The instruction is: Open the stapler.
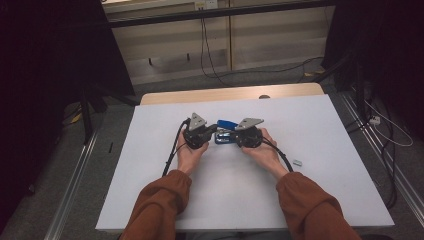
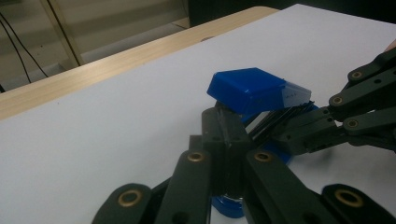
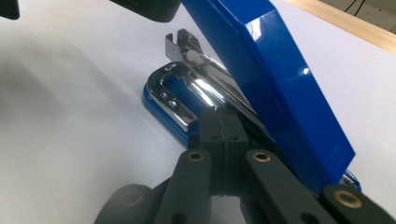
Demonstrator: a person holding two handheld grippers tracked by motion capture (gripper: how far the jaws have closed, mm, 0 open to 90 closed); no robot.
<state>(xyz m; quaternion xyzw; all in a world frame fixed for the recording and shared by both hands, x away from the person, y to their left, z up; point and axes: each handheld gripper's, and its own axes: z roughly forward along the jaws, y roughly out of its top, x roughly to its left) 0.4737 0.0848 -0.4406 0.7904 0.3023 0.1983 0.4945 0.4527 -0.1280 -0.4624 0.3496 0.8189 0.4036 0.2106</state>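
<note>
A blue stapler [image 1: 226, 131] lies at the middle of the white tabletop [image 1: 310, 125] with its blue lid [image 2: 247, 88] swung up and its shiny metal magazine [image 3: 205, 88] bared. My left gripper [image 1: 214, 132] reaches in from the left with its jaws shut; its tips [image 2: 224, 123] rest against the magazine under the lid. Opposite it, my right gripper [image 1: 235, 136] comes in from the right, also shut, its tips [image 3: 219, 122] at the magazine beside the lid [image 3: 275, 74]. I cannot tell whether either pinches the metal. The right gripper [image 2: 287, 137] also appears in the left gripper view.
A small grey object [image 1: 297, 162] lies on the tabletop to the right of the person's right hand. A wooden strip [image 1: 230, 94] runs along the far edge. Cables and dark stands sit on the floor around the table.
</note>
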